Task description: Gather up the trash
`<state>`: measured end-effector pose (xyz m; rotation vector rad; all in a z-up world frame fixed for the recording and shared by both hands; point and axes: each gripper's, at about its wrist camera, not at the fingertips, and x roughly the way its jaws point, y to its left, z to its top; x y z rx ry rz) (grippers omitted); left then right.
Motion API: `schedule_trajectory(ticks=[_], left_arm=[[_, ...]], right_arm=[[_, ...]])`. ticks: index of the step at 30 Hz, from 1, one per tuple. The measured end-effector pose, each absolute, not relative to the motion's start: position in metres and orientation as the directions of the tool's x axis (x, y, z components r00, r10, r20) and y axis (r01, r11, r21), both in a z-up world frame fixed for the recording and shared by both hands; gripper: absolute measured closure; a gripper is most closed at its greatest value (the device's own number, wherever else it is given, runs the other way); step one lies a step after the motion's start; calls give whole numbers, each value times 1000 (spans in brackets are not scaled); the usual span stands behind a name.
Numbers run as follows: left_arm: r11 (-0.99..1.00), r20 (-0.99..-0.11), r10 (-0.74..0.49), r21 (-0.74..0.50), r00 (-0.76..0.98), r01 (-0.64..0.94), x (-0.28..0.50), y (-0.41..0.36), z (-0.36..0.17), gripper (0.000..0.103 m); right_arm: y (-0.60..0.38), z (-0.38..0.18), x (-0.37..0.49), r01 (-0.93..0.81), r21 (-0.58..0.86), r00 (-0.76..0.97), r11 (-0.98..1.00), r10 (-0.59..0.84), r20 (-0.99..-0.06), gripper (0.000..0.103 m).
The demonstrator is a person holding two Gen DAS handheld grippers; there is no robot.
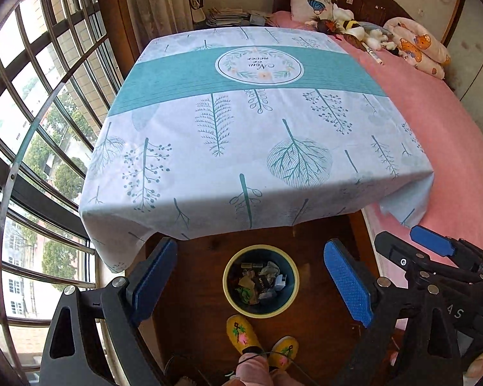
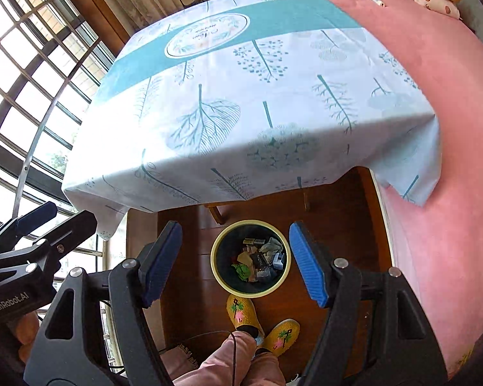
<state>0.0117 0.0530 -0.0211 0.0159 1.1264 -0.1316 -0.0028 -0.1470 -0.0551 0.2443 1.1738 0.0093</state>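
Your round, yellow-rimmed wastebasket (image 1: 261, 281) holds crumpled paper scraps (image 1: 259, 281). Both grippers, left (image 1: 251, 281) and right (image 2: 235, 262), point steeply down toward 6 o'clock, jaws spread wide and empty.

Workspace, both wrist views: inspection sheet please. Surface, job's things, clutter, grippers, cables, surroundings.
Surface: tablecloth with leaf print covers the table; nothing seen on it.
Job's things: trash bin on the wooden floor in front of the table, holding crumpled paper and wrappers.
Clutter: plush toys and a pillow on the pink bed.
Grippers: left gripper open, nothing between the pads; right gripper open, nothing between the pads.
Cables: thin dark cable running over the person's trouser leg.
Surroundings: barred window on the left; yellow slippers beside the bin.
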Motion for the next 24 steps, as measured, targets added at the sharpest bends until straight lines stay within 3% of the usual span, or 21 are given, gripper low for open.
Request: schedule_trajectory(ticks=[11, 24], left_arm=[[999, -869, -46, -27, 493, 44, -2, 76, 51, 9], [999, -834, -43, -39, 550, 19, -6, 74, 90, 9]], right_arm=[[-123, 44, -7, 82, 163, 452, 983, 109, -885, 35], [-101, 107, -23, 45, 77, 545, 996, 40, -837, 35]])
